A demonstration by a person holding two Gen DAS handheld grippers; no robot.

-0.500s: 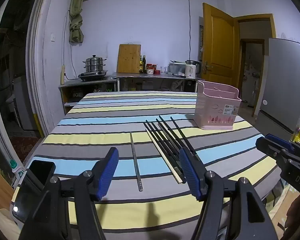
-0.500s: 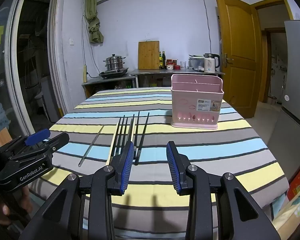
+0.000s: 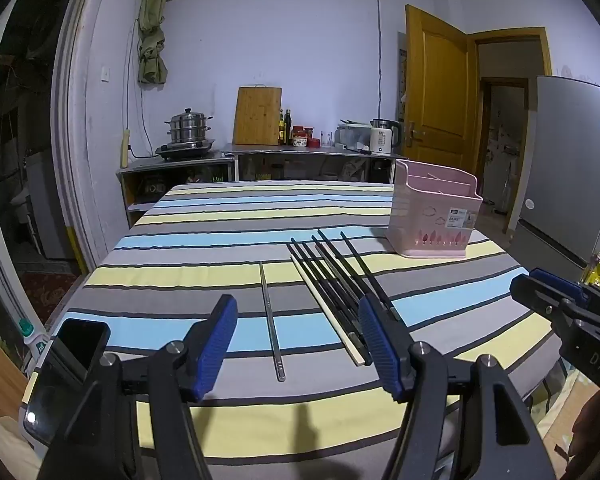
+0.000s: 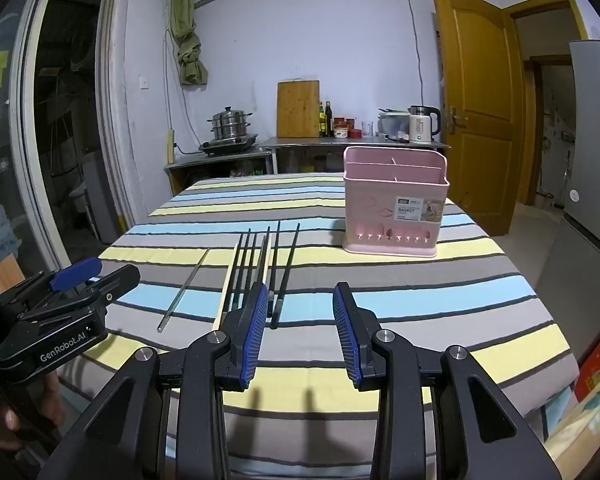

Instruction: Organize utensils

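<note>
Left gripper [image 3: 298,344], marked "GenRobot.AI", and right gripper [image 4: 300,332]: jaws spread, empty. Chopsticks [image 4: 256,268] lie on the striped tabletop [image 4: 420,292]. Pink holder [image 4: 394,204], labelled "BASKET", stands well apart.

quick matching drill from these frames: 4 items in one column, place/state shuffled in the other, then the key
Items
1. metal chopstick
2. black chopsticks
3. pink basket
4. kettle

Place or state
A. upright on the striped tablecloth, far right
B. on the back counter by the wooden door
C. lying alone, left of the bundle
D. lying bunched together, mid-table

Pairs: 1-C, 2-D, 3-A, 4-B

Both tools, left and right, are open with nothing between the pads.
</note>
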